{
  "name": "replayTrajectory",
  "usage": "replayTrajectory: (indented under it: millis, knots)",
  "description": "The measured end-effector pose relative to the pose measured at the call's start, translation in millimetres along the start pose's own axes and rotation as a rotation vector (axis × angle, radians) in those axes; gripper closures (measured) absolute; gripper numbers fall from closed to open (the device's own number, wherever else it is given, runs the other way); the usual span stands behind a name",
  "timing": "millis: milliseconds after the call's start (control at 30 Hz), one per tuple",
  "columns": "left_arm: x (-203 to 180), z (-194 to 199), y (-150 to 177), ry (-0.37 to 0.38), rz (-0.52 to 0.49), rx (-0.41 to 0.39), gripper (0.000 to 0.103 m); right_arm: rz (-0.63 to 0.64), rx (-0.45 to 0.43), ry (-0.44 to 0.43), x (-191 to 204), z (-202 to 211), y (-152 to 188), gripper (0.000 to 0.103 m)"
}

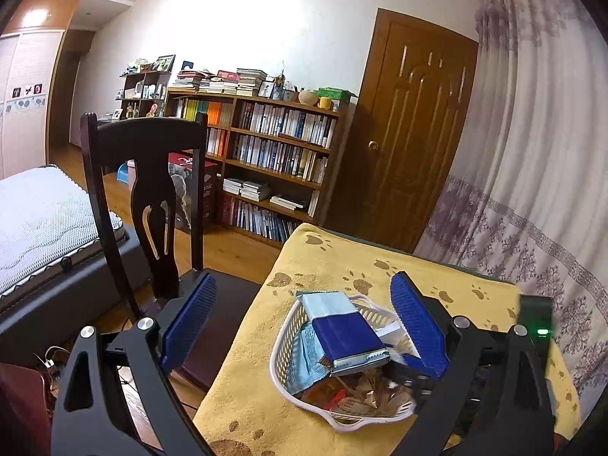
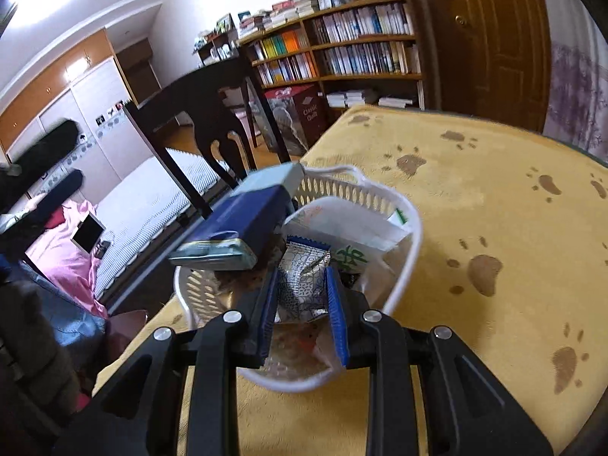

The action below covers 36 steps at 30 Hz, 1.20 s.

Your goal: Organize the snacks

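Right wrist: fingers grip patterned packet in basket | left fingers wide | chair beside

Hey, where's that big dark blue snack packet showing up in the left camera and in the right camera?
Left wrist view: the dark blue packet lies atop the pile in the white basket, low and centre, between the open left gripper fingers.
Right wrist view: it sits left of centre, jutting over the basket's far-left rim, beyond the right gripper.
Shared landmark: the dark wooden chair.
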<state>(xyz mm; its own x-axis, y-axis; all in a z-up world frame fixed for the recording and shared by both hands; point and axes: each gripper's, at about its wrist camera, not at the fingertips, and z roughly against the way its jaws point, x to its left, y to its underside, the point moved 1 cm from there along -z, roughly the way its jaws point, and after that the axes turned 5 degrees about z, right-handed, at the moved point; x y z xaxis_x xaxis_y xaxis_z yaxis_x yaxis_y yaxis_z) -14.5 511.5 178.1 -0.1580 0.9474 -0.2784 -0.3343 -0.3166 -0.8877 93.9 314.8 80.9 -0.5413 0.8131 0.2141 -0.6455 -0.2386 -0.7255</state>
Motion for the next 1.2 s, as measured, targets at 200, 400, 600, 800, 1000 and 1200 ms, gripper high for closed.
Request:
replayTrajectory:
  millis: [200, 400, 600, 800, 1000, 1200]
  knots:
    - [-1, 0, 1, 0.002, -0.003, 0.007, 0.006, -0.034, 0.005, -0.002, -10, -9, 6, 0.077]
    - [-4, -1, 2, 0.0, -0.011, 0.012, 0.004, -0.035, -0.049, -0.005, -11, 10, 4, 0.063]
    - [-5, 0, 1, -0.036, -0.027, -0.001, 0.004, -0.038, -0.112, 0.078, -17, 36, 17, 0.052]
    - [-12, 5, 2, -0.089, -0.073, -0.026, 0.003, -0.052, -0.126, 0.131, -20, 59, 41, 0.045]
    - [-20, 20, 0, -0.096, -0.103, -0.062, 0.003, -0.064, -0.21, 0.158, -15, 96, 49, 0.026]
    - [-22, 34, 1, -0.11, -0.113, -0.087, 0.003, -0.031, -0.258, 0.191, 0, 118, 55, 0.016]
